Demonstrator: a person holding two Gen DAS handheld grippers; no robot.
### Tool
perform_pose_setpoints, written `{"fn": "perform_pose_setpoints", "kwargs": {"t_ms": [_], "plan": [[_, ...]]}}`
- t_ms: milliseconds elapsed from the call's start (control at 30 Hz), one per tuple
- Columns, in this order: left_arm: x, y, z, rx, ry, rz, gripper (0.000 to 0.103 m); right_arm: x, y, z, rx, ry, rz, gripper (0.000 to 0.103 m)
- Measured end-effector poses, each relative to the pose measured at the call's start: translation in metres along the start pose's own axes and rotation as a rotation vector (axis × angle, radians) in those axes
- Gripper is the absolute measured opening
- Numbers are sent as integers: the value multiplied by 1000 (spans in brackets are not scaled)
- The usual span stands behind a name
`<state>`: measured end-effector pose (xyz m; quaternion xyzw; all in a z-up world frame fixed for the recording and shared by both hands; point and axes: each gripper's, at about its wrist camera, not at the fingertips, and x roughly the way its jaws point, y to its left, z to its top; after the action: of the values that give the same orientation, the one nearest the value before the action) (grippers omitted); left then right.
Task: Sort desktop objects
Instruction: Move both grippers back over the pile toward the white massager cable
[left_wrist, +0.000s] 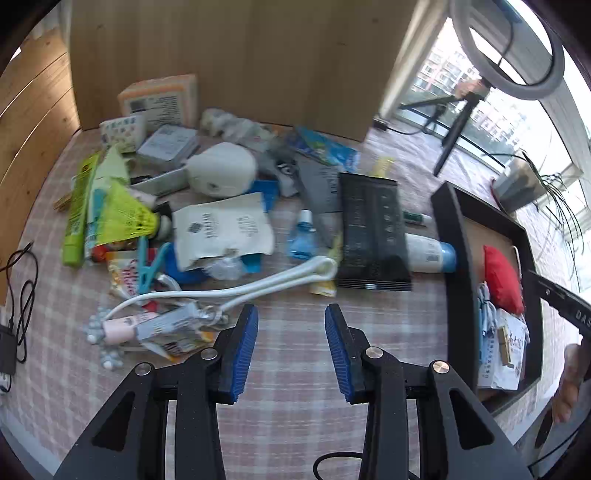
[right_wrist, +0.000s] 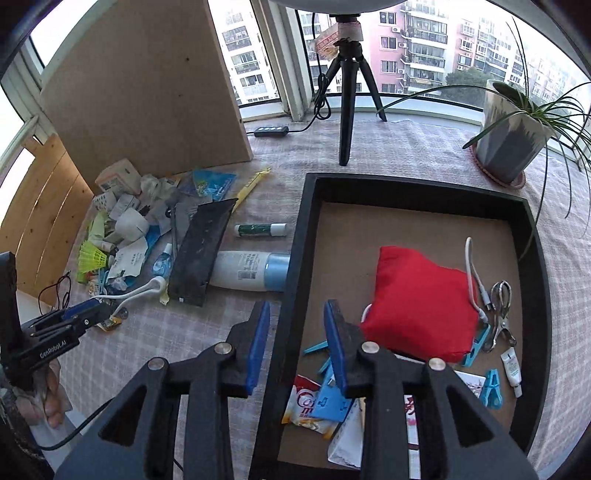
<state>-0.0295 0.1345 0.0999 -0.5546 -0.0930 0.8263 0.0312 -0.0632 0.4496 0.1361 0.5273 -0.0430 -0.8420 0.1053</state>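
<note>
The pile (left_wrist: 221, 221) of unsorted stuff sits on the bench (left_wrist: 295, 369) w/ the checked cloth, left of the tray (right_wrist: 295, 258); the tray lies just right of it, w/ the white bottle (right_wrist: 255, 271) touching its outer wall by the blue cap. Tray already holds a red pouch (right_wrist: 417, 306), scissors (right_wrist: 500, 306), a white cable (right_wrist: 474, 273), blue pegs (right_wrist: 491, 387), a small tube (right_wrist: 511, 373) and some packets (right_wrist: 314, 410); so I'd judge you're mid-sort, w/ most of the pile left to go.

Your left gripper (left_wrist: 291, 321) is wide and empty, hovering over bare cloth just short of the pile; nearest to it are the white looped cord (left_wrist: 258, 284) and the pink-capped tube (left_wrist: 147, 325), w/ the black pouch (left_wrist: 373, 232) further on. Your right gripper (right_wrist: 297, 314) is also wide, nothing in it, straddling the tray's near-left wall; one finger over the cloth, the other over the tray floor; looks like a drop-off just finished, though that's a guess.

Next move, imo: a fresh pick from the pile. The cord is tangled w/ the tube and packets beside it, so take one item by a clear end, not the knot; the black pouch lies flat, so it needs an edge grip; the bottle is round, may roll; close across its body.
</note>
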Motion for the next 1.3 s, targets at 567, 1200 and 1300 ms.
{"fn": "perform_pose_setpoints", "kwargs": {"t_ms": [567, 1200, 1300], "plan": [[21, 88, 5, -165, 63, 14, 28, 24, 44, -25, -21, 67, 67, 30], [33, 92, -44, -173, 172, -64, 28, 33, 47, -26, -20, 104, 80, 30], [21, 103, -52, -211, 139, -56, 28, 33, 53, -25, -37, 104, 85, 30]]}}
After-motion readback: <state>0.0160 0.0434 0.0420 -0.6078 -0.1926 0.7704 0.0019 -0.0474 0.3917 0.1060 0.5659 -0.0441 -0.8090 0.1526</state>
